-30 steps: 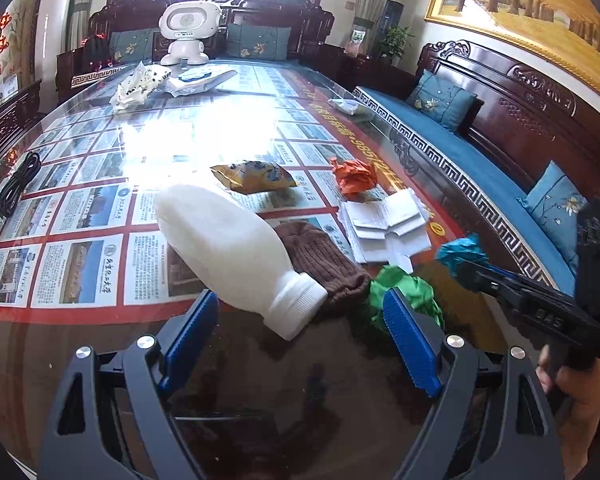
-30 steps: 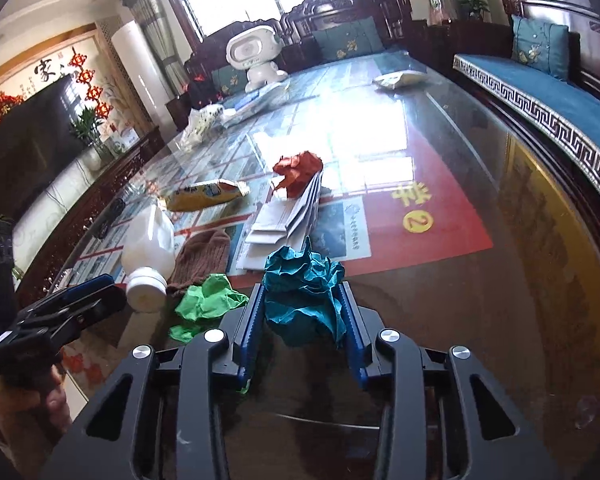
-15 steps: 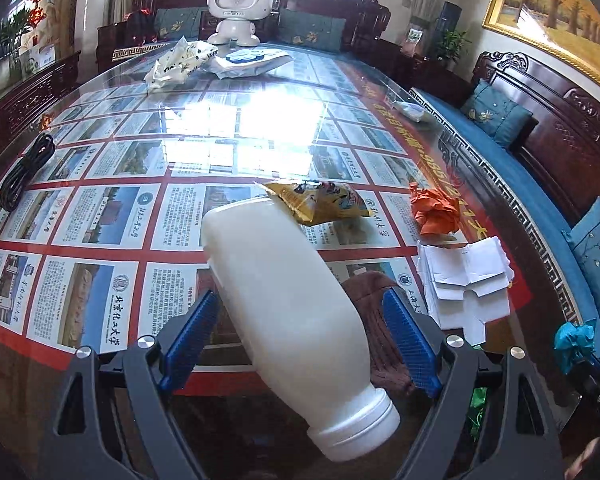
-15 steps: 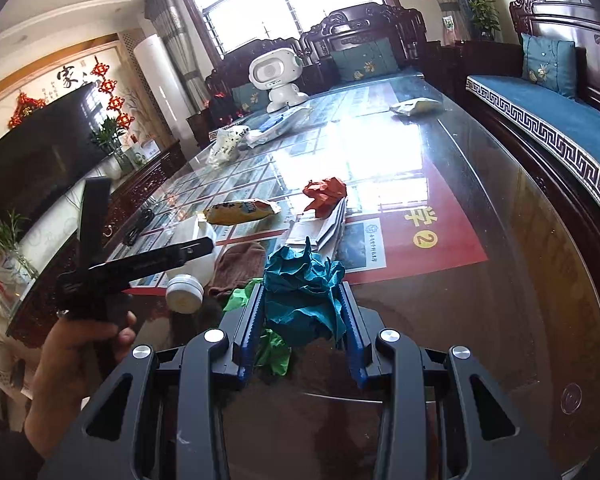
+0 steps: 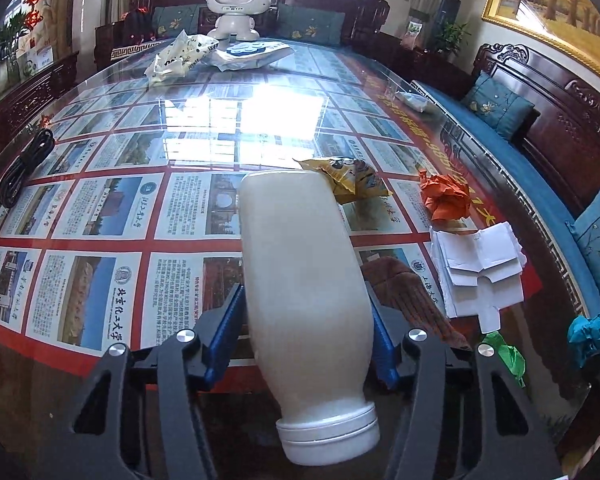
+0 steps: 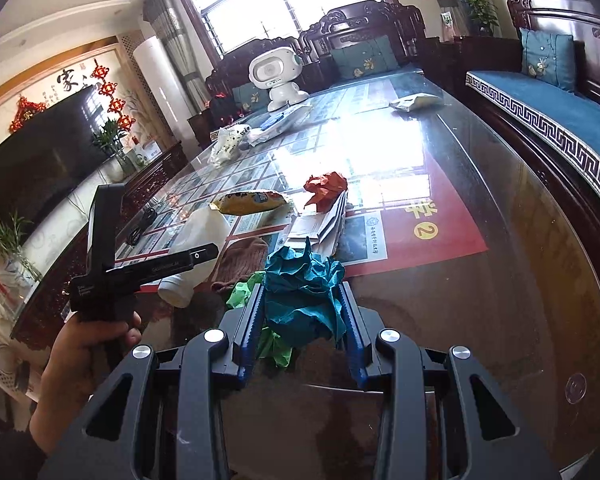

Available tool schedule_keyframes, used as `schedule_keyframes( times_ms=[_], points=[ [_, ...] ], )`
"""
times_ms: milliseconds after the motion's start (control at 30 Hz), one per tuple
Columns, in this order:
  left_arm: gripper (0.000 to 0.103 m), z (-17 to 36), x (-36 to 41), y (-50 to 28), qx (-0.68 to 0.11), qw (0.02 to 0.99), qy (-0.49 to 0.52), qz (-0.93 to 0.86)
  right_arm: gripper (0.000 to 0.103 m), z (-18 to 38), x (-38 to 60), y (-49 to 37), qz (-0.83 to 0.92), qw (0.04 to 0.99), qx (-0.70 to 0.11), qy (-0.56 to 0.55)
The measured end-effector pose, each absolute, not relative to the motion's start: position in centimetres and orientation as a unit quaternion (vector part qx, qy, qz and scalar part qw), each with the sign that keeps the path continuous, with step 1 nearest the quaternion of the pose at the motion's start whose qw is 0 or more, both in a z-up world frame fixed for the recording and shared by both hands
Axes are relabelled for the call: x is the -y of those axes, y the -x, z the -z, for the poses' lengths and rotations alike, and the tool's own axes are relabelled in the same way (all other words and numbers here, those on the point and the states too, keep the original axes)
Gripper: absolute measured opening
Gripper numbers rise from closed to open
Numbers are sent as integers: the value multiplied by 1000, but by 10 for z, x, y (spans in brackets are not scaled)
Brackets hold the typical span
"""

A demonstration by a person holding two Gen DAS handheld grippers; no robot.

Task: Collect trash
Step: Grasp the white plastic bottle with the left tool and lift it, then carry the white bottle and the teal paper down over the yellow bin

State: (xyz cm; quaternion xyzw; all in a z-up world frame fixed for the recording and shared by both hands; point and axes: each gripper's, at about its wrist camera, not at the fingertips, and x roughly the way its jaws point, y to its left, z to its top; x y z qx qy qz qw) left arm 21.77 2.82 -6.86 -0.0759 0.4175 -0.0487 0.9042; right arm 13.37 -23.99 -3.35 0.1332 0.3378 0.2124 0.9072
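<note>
My left gripper (image 5: 304, 332) is shut on a white plastic bottle (image 5: 300, 280), its capped neck pointing toward the camera. In the right wrist view the bottle (image 6: 198, 248) shows with the left gripper (image 6: 196, 258) around it. My right gripper (image 6: 302, 316) is shut on a teal crumpled paper ball (image 6: 304, 296), also seen at the right edge of the left wrist view (image 5: 586, 334). On the glass table lie a green paper ball (image 6: 242, 290), a brown knit cloth (image 5: 412, 300), a yellow snack bag (image 5: 352, 178), an orange paper ball (image 5: 446, 196) and folded white papers (image 5: 478, 272).
A white toy robot (image 5: 238, 2), plastic bags (image 5: 180, 58) and a packet (image 5: 256, 52) sit at the table's far end. A black cable (image 5: 22, 170) lies at the left. A small wrapper (image 6: 414, 102) lies near the right edge. A blue-cushioned wooden bench (image 6: 552, 108) runs along the right.
My left gripper moved forward around the white bottle and closed on it. My right gripper kept hold of the teal paper ball and lifted slightly.
</note>
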Motion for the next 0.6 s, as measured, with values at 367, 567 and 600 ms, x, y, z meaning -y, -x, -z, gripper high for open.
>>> schedule_keyframes(
  times_ms=[367, 567, 600],
  points=[
    [55, 40, -29, -154, -375, 921, 70, 77, 36, 22, 241, -113, -215, 910, -330, -130],
    [55, 20, -27, -99, -360, 924, 64, 112, 36, 10, 243, -83, -218, 914, -317, -127],
    [55, 17, -25, -88, -357, 925, 58, 118, 36, 8, 244, -76, -220, 915, -314, -127]
  ],
)
